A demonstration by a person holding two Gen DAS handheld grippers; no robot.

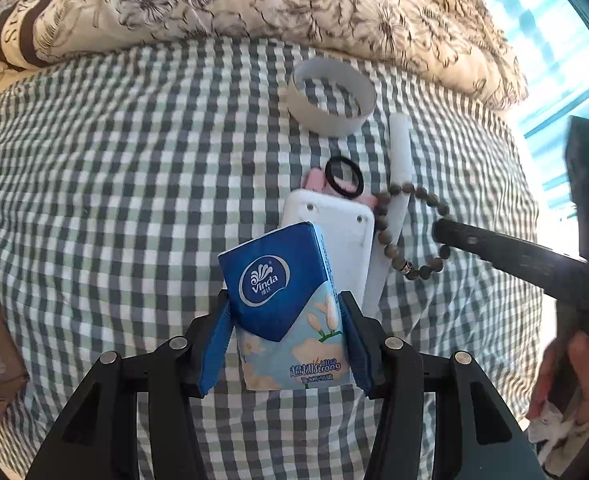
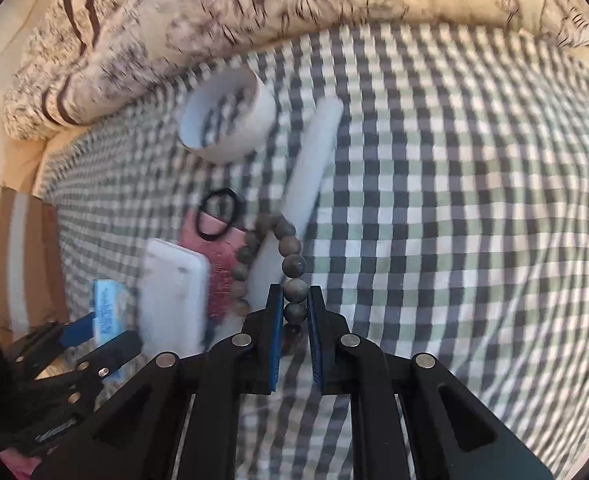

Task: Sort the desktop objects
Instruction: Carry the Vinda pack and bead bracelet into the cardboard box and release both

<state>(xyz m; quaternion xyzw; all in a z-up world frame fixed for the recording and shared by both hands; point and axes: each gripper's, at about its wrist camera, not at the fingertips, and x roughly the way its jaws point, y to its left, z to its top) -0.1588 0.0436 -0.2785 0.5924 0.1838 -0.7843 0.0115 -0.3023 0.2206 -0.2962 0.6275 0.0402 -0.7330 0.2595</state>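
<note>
1. Checked bedsheet [image 1: 94, 180] fills both views; floral quilt [image 1: 254, 0] bunched along the top of the frame.
2. Cardboard box [image 2: 26, 256] at left edge of right wrist view, likely a drop spot, can't confirm.
3. Left gripper [image 1: 286, 316], bottom centre of left view: jaws pinching the Vinda tissue pack [image 1: 282, 292] by its sides, pack tilted, upper end over the white device.
4. Right gripper [image 2: 295, 312], bottom centre of right view: jaws nearly together, pinching the bead bracelet [image 2: 292, 264] on its near beads; rest of loop lies ahead on the sheet. View is blurred.
5. White device [image 1: 342, 232], centre of left view, face down, partly under the pack.
6. White tape-roll ring [image 1: 330, 96] upper centre, apart from the pile.
7. White stick [image 1: 398, 152] just right of the device, passes under the bracelet.
8. Pink item [image 1: 314, 182] under the black hair tie [image 1: 343, 177], above the device.
9. Step: both picks made, transport is next. Next move calls for lifting clear; the bracelet could drag the stick.
</note>
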